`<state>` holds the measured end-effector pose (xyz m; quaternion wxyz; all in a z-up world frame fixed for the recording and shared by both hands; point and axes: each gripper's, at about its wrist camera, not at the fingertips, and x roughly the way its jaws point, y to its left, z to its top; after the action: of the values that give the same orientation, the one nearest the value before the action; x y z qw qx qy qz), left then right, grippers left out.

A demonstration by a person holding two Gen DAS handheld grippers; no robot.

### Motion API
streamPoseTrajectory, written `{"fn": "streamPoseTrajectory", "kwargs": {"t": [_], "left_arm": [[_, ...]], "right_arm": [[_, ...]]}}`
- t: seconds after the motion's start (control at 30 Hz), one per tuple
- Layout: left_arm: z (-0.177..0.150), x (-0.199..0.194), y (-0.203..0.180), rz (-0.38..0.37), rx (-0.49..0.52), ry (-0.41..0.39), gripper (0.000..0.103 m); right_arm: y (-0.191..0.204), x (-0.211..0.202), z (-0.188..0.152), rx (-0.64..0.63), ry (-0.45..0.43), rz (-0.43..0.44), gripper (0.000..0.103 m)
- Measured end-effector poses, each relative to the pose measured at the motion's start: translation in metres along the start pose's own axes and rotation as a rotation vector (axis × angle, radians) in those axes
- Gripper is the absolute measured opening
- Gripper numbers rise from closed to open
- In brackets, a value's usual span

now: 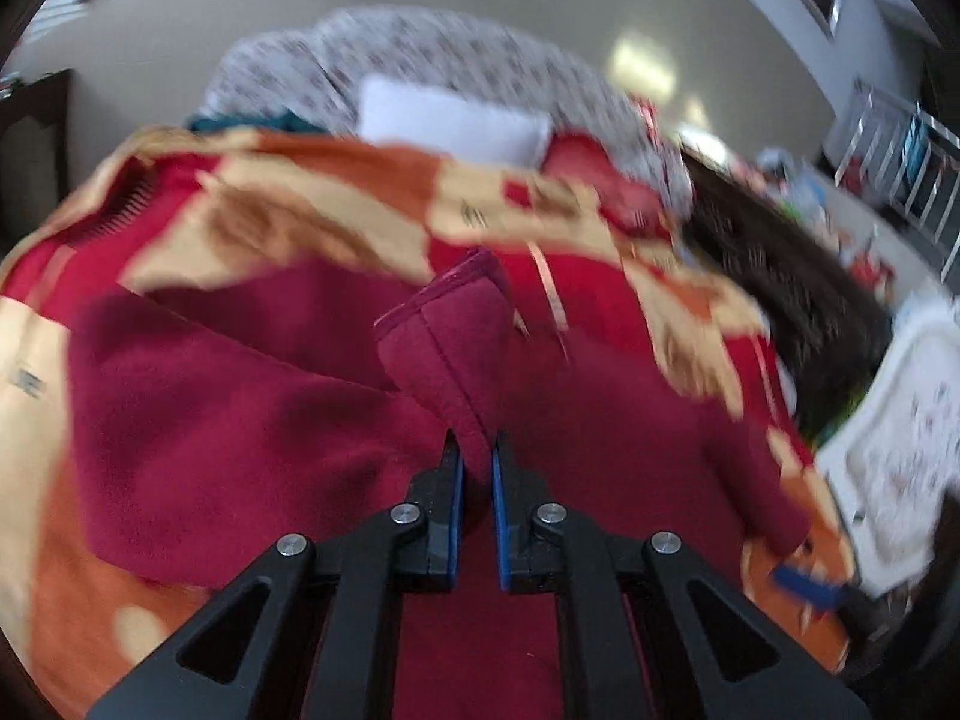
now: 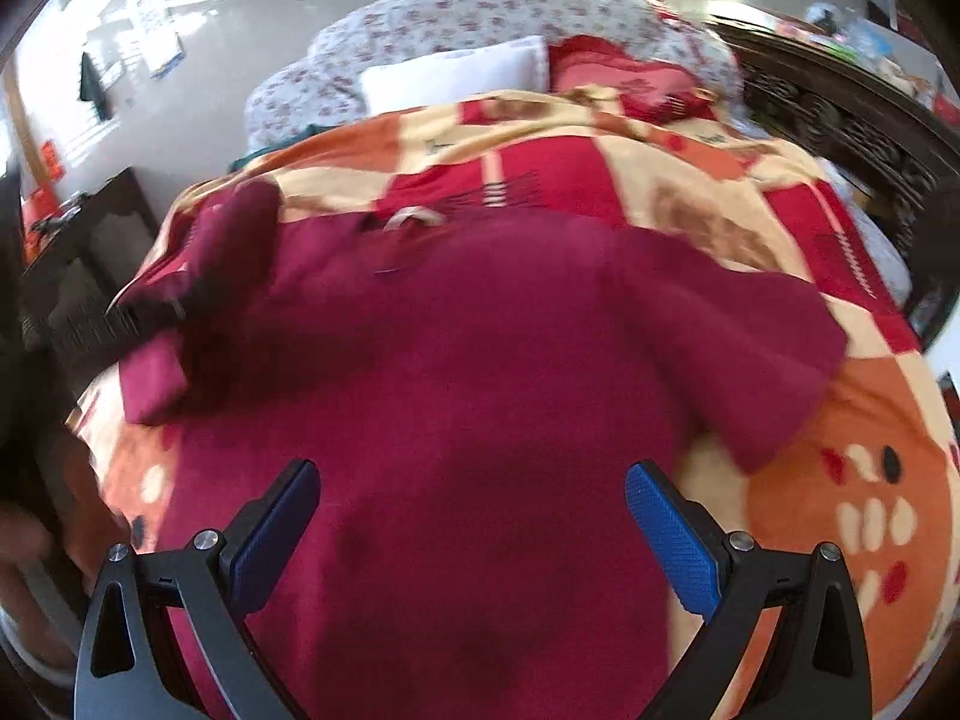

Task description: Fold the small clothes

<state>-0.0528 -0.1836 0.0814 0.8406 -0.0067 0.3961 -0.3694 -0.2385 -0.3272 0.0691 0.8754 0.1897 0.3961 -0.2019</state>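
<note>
While left tongs (image 1: 476, 450) pinch sleeve (image 1: 444, 354), right tongs (image 2: 474, 498) gape.

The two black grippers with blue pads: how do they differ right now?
The left gripper is shut, pinching a sleeve of the dark red fleece garment; the right gripper is wide open, holding nothing. The left lifts fabric up; the right hangs above the flat garment body. Both have blue pads and face the orange and red patterned blanket.
</note>
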Motion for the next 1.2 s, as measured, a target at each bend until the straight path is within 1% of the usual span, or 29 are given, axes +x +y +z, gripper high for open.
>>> {"fn": "streamPoseTrajectory", "kwargs": {"t": [0.07,0.1,0.17,0.2,0.23,0.27,0.3,0.37,0.4,0.43,0.47,0.57,0.63,0.67,0.73,0.77,0.8,0.83,0.87,0.9,0.93,1.0,1.1,1.13,1.17,1.2], "left_arm": [[-0.017,0.027,-0.012,0.003,0.041,0.053,0.008],[-0.025,0.034,-0.016,0.004,0.052,0.074,0.008],[-0.034,0.043,-0.014,-0.005,0.072,0.119,0.012],[-0.039,0.039,-0.013,-0.014,0.075,0.128,0.015],[-0.039,0.034,-0.011,-0.026,0.08,0.137,0.026],[-0.038,0.026,-0.008,-0.031,0.086,0.139,0.04],[-0.036,0.012,-0.004,-0.023,0.092,0.112,0.046],[-0.033,-0.024,0.006,0.032,0.126,0.012,0.071],[-0.03,-0.034,0.008,0.061,0.146,-0.023,0.075],[-0.03,-0.049,0.015,0.104,0.172,-0.06,0.078],[-0.031,-0.058,0.021,0.14,0.189,-0.078,0.078],[-0.028,-0.074,0.05,0.264,0.215,-0.106,0.078],[-0.026,-0.074,0.07,0.324,0.195,-0.104,0.078],[-0.026,-0.072,0.082,0.349,0.167,-0.09,0.078],[-0.024,-0.07,0.103,0.357,0.097,-0.067,0.078],[-0.025,-0.071,0.112,0.351,0.06,-0.062,0.078],[-0.027,-0.071,0.118,0.347,0.04,-0.061,0.078],[-0.029,-0.07,0.12,0.347,0.029,-0.061,0.078],[-0.03,-0.071,0.123,0.353,0.027,-0.063,0.078],[-0.032,-0.072,0.124,0.362,0.033,-0.064,0.078],[-0.031,-0.072,0.124,0.371,0.04,-0.065,0.078],[-0.029,-0.074,0.122,0.382,0.051,-0.076,0.078],[-0.023,-0.075,0.117,0.378,0.043,-0.1,0.078],[-0.022,-0.074,0.114,0.369,0.045,-0.102,0.078],[-0.022,-0.07,0.111,0.366,0.053,-0.101,0.078],[-0.022,-0.067,0.108,0.368,0.06,-0.099,0.078]], "right_arm": [[-0.015,0.003,0.002,0.035,0.014,0.001,0.103],[-0.02,0.004,0.002,0.049,0.018,0.005,0.103],[-0.026,0.006,0.004,0.064,0.022,0.008,0.103],[-0.027,0.006,0.006,0.067,0.018,0.011,0.103],[-0.027,0.007,0.007,0.065,0.015,0.017,0.103],[-0.025,0.008,0.009,0.061,0.013,0.026,0.103],[-0.021,0.01,0.011,0.053,0.014,0.037,0.103],[-0.014,0.015,0.013,0.032,0.014,0.055,0.103],[-0.008,0.019,0.016,0.012,0.015,0.064,0.103],[-0.005,0.022,0.017,-0.002,0.014,0.067,0.103],[0.0,0.027,0.02,-0.017,0.014,0.067,0.103],[0.011,0.047,0.032,-0.039,0.015,0.066,0.103],[0.019,0.063,0.041,-0.05,0.01,0.077,0.103],[0.022,0.07,0.045,-0.054,0.006,0.076,0.103],[0.031,0.089,0.049,-0.068,0.002,0.089,0.103],[0.036,0.098,0.049,-0.079,0.014,0.097,0.096],[0.041,0.105,0.049,-0.098,0.021,0.086,0.072],[0.047,0.105,0.048,-0.129,-0.007,0.034,0.057],[0.049,0.101,0.05,-0.15,-0.037,0.022,0.023],[0.048,0.097,0.052,-0.144,-0.041,0.054,0.007],[0.044,0.091,0.056,-0.121,-0.041,0.1,0.007],[0.037,0.074,0.065,-0.109,-0.082,0.131,0.007],[0.019,0.038,0.082,-0.105,-0.179,0.097,0.007],[0.011,0.03,0.086,-0.098,-0.197,0.076,0.007],[0.002,0.024,0.089,-0.089,-0.211,0.039,0.007],[-0.011,0.019,0.091,-0.074,-0.22,-0.021,0.007]]}}
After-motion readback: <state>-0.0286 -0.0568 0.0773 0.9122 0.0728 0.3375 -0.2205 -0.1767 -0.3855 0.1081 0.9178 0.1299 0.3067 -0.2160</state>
